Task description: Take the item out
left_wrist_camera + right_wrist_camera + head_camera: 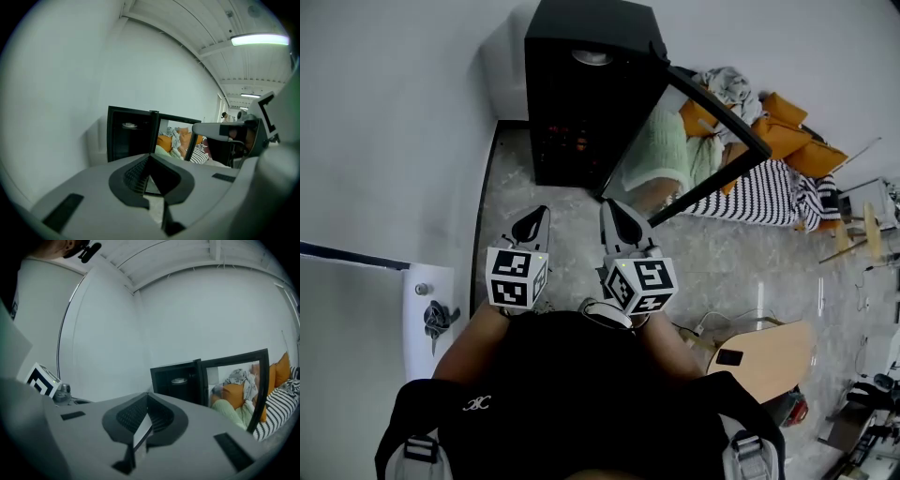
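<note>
Left gripper: the left gripper [533, 221] is clenched with nothing in it, jaws together, raised over the grey floor [572, 244].
Right gripper: the right gripper [616, 214], just beside the left one, also has its jaws closed on nothing.
Item: a round pale item [592, 57] sits high inside the black cabinet [581, 112], ahead of both grippers and well apart from them. In the left gripper view it shows a little left of the jaws [130, 125]; in the right gripper view it shows a little right of them [178, 380].
Cabinet: its glass door [703, 122] stands swung open, out to the right gripper's side.
Beyond the door: a bed [769, 192] with a striped cover lies to the right of both grippers.
Count: two grippers, one cabinet, one door, one item seen inside.
</note>
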`<state>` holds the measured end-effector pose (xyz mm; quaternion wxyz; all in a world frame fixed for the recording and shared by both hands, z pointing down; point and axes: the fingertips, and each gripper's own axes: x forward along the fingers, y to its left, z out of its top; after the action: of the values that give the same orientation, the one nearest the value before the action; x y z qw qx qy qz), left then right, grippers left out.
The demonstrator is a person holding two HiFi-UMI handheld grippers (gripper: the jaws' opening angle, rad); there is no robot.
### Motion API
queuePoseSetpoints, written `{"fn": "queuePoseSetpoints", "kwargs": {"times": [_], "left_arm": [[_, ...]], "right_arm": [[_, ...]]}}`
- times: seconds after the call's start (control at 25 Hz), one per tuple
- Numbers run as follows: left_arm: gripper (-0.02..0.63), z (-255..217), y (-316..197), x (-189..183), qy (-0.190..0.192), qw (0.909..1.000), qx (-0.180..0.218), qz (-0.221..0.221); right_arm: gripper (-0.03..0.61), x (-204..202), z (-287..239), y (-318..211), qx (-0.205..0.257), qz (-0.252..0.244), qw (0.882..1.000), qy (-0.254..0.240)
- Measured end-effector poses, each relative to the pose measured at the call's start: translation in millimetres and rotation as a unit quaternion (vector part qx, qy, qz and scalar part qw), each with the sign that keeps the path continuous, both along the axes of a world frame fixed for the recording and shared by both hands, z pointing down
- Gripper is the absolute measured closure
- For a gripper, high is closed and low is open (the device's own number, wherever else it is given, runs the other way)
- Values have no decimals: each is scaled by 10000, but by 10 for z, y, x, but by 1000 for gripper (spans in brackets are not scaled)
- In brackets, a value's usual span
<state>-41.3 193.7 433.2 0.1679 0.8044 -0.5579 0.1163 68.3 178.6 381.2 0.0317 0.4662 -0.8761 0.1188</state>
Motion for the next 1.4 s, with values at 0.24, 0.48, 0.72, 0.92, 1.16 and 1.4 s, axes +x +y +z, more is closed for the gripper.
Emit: {"fn": "queuePoseSetpoints", "kwargs": {"times": [0.24,0.48,0.72,0.92,1.16,1.4], "left_arm": [[612,36,-114,-368,103,9999,54,84],[612,65,-289,-676,358,9993,16,72],[612,77,-396,-767,461,9988,27,141],[612,130,-503,-859,391,9991,7,146],[612,67,-830,-922,414,9991,26,63],[612,86,-1282,-849,250,9997,22,81]], "right_arm": [[571,-359,-45,-50,-21,13,10000,89],[571,-654,10,-69,-271,-8,9994,224],[571,-767,47,-175,-369,35,9987,361],[571,-858,125,-323,-412,54,9984,378],[571,-826,110,-717,-228,210,9986,431],[571,-668,225,-1233,-238,350,9981,439]]}}
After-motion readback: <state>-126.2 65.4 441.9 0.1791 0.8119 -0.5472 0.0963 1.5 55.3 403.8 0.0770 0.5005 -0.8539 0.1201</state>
